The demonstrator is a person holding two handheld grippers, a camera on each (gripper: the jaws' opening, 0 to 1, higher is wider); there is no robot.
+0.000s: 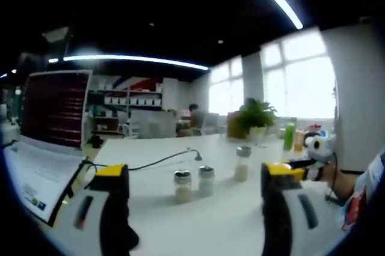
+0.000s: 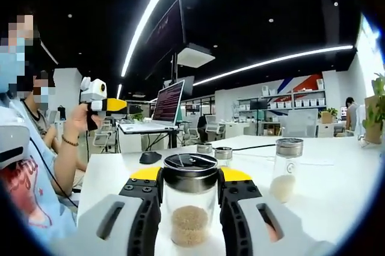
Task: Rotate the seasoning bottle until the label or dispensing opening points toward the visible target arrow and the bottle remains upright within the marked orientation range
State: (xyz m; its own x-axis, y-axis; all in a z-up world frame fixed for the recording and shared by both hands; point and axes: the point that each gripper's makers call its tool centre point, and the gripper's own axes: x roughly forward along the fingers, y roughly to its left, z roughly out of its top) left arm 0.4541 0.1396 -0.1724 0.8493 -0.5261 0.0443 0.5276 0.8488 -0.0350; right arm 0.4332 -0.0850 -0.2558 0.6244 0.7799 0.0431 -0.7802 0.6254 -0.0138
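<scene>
Between the jaws of the right gripper (image 2: 189,199), on the table (image 2: 337,190), stands the bottle (image 2: 189,205): upright, clenched at both sides just under its dark lid. Best turned slowly about its own axis, kept vertical and low to the table; no arrow visible, so heading can't be judged. Clear glass, a little tan seasoning at the bottom. Right of the bottle, another jar (image 2: 286,172) with pale powder; behind the bottle, two smaller jars (image 2: 215,152). Left gripper (image 1: 195,199) released, gripping nothing, jaws spread.

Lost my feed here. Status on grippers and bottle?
Right gripper shut on seasoning bottle, upright on table. Left gripper open, holding nothing. Three more shakers nearby; no arrow visible.
</scene>
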